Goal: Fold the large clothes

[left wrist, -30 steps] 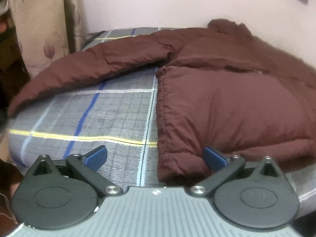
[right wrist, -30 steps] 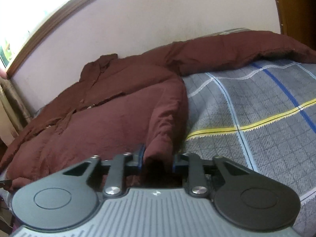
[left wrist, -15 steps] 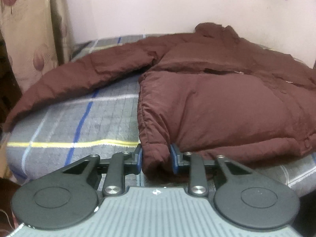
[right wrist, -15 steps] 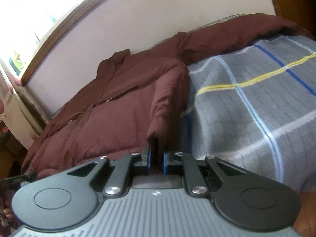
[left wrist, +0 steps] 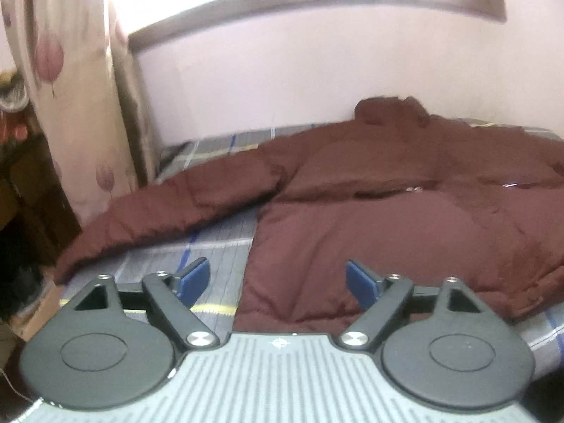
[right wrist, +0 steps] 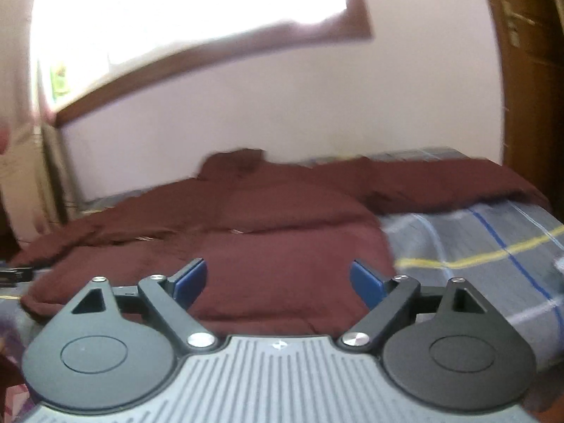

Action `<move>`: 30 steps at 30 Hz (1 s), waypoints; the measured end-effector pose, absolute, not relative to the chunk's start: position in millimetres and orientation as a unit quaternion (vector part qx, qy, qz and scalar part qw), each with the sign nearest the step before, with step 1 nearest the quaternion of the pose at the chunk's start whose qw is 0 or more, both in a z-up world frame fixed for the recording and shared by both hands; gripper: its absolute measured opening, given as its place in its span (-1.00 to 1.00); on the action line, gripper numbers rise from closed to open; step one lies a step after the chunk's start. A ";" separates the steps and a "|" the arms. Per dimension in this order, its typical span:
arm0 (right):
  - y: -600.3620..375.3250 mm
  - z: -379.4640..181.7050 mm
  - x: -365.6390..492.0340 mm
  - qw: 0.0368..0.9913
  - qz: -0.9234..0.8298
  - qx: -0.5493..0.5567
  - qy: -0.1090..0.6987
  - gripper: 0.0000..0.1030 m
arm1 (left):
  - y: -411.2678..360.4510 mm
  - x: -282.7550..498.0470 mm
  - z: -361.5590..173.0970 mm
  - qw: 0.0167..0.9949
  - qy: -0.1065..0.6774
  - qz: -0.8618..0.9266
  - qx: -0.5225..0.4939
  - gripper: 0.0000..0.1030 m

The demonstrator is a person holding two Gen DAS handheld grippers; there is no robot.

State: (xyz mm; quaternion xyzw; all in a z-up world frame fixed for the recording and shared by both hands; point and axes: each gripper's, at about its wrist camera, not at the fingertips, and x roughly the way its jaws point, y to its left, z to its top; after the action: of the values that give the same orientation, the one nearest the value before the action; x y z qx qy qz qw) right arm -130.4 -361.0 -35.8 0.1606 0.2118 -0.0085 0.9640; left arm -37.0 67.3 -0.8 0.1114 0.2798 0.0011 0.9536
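Observation:
A large dark-brown padded jacket (left wrist: 405,232) lies spread across the bed, collar toward the wall. One sleeve (left wrist: 169,211) stretches out to the left. My left gripper (left wrist: 278,280) hovers above the jacket's near left hem corner, its jaws opening, with nothing pinched between its blue pads. In the right wrist view the same jacket (right wrist: 282,246) lies ahead, its other sleeve (right wrist: 451,183) running right. My right gripper (right wrist: 278,280) is above the near hem, its jaws also opening and free of the cloth.
The bed has a grey checked sheet (right wrist: 493,246) with blue and yellow stripes. A flowered curtain (left wrist: 70,105) hangs at the left, a window (right wrist: 176,17) sits above the pale wall, and a wooden door (right wrist: 528,70) stands at the far right.
Both grippers were pinching the jacket's near hem corners half a second ago; both have let go, spread wide, and risen back away from the bed.

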 end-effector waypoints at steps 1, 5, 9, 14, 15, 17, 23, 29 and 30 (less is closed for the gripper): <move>-356.8 -32.7 -129.2 0.965 -0.004 0.157 0.212 0.73 | 62.8 -37.3 2.2 0.954 0.276 0.001 0.112 0.85; -361.3 -26.9 -126.1 0.963 0.009 0.175 0.205 0.85 | 45.9 -37.0 8.8 0.957 0.260 -0.004 0.125 0.93; -394.0 -33.1 -116.9 0.948 0.003 0.246 0.204 0.90 | 31.9 -30.9 7.2 0.955 0.264 -0.011 0.131 0.94; -431.3 -46.4 -100.3 0.932 -0.024 0.290 0.214 0.90 | 19.8 -15.8 -0.6 0.950 0.283 -0.016 0.136 0.96; -437.8 -49.6 -97.2 0.931 -0.030 0.294 0.216 0.90 | 17.9 -12.8 -2.3 0.948 0.286 -0.016 0.137 0.96; -455.4 -55.8 -90.2 0.927 -0.048 0.305 0.215 0.90 | 14.4 -6.5 -6.1 0.946 0.292 -0.020 0.138 0.96; -566.9 -91.6 -76.7 0.885 -0.137 0.410 0.171 0.90 | 12.5 5.2 -11.3 0.949 0.292 -0.030 0.115 0.99; -701.4 -137.0 -67.0 0.824 -0.236 0.501 0.117 0.90 | 3.3 26.0 -19.6 0.941 0.319 -0.030 0.109 0.99; -720.1 -141.7 -60.6 0.819 -0.245 0.504 0.119 0.90 | 1.0 30.0 -21.5 0.939 0.325 -0.031 0.108 0.99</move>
State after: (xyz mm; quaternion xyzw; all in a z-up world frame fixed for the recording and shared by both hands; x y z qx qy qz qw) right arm -60.6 -720.1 -141.7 0.5044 0.1191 -0.2453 0.8193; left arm 30.0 1.0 -21.5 0.1081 0.3253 -0.0309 0.9389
